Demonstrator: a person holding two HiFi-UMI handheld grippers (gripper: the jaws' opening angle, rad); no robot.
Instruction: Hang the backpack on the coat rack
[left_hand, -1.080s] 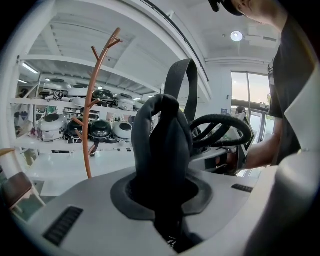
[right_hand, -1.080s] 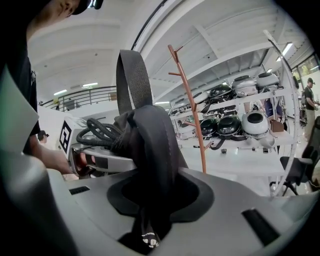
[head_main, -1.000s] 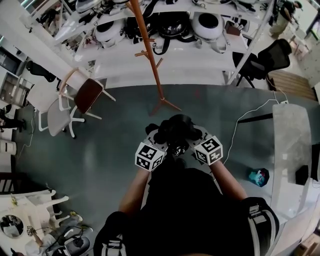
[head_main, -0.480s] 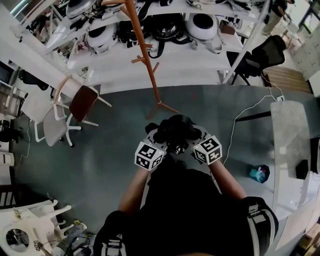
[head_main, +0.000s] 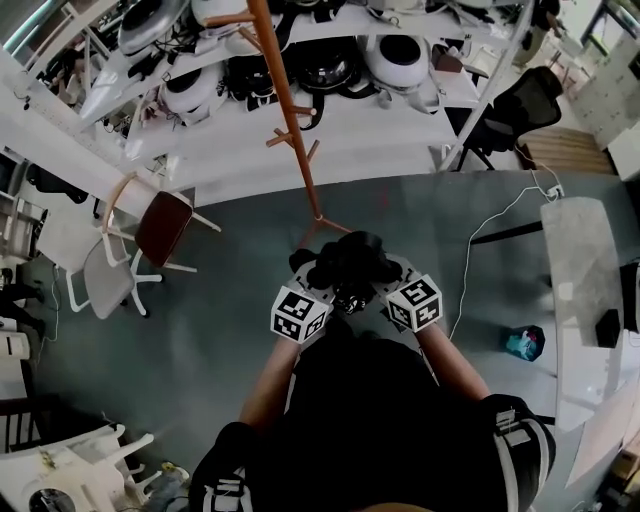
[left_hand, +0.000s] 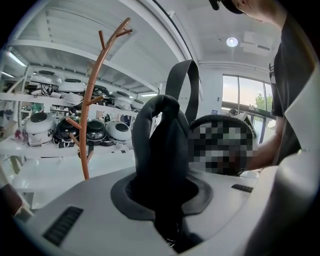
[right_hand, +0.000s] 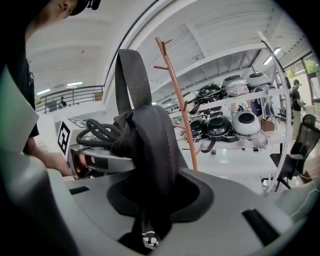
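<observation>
One black backpack (head_main: 347, 262) hangs in the air between two tools, above the floor and near the person's chest. The left tool (head_main: 322, 280) pinches one fold of its fabric and the right tool (head_main: 383, 274) pinches another. Both forearms reach forward side by side. One orange-brown coat rack (head_main: 289, 120) stands just beyond, on the far side.

Grey floor (head_main: 200, 300), white shelves (head_main: 370, 130), brown chair (head_main: 163, 227)

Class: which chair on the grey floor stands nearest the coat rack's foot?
The brown-seated chair with the pale wooden frame, left of the coat rack; the white chair and black office chair stand farther.
</observation>
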